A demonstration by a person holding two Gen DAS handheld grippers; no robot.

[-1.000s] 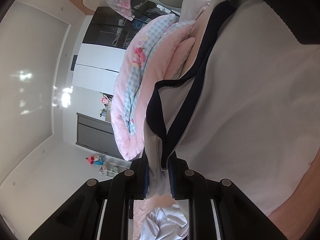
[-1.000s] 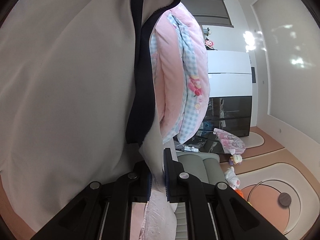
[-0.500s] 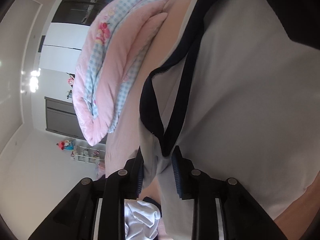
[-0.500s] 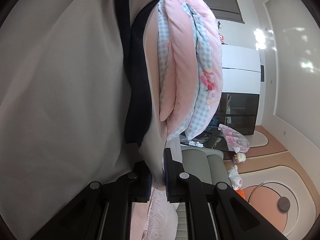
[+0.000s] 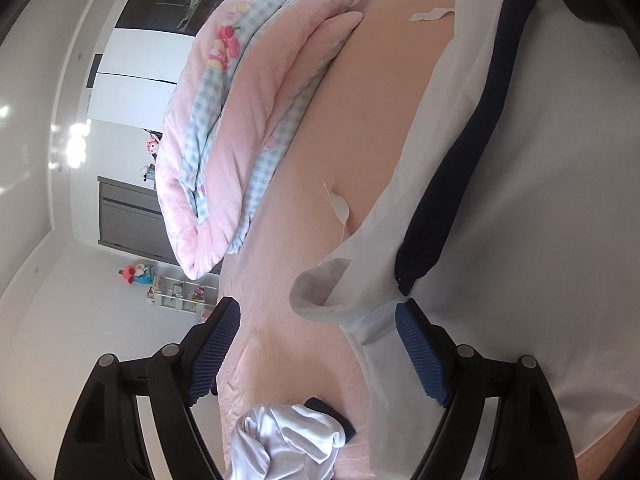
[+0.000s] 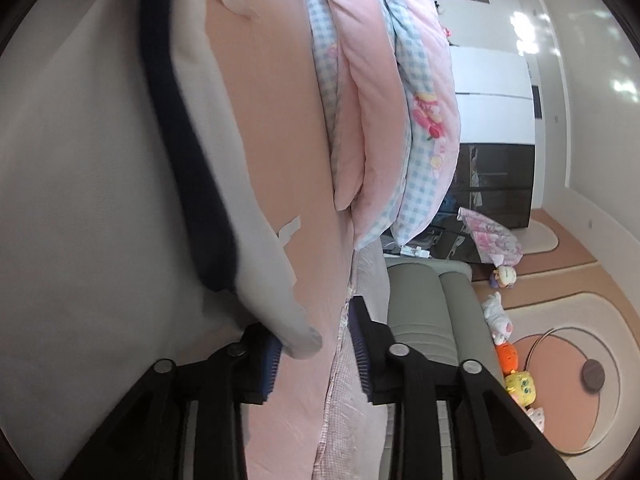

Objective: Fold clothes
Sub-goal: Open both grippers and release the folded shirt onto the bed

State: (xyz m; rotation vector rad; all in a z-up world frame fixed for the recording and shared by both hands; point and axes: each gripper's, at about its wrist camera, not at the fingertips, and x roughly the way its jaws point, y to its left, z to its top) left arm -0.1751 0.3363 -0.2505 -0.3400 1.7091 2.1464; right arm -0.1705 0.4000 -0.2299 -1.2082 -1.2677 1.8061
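Both claws are opening to let go of the white shirt, so it lies flat on the pink bed for folding. One shirt corner sits loose inside the left gripper and the right gripper, not pinched.

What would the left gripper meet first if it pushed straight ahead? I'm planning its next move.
Probably the pink bed sheet ahead of the opening fingers of the left gripper; the white garment's corner sits just right. Depth is uncertain.
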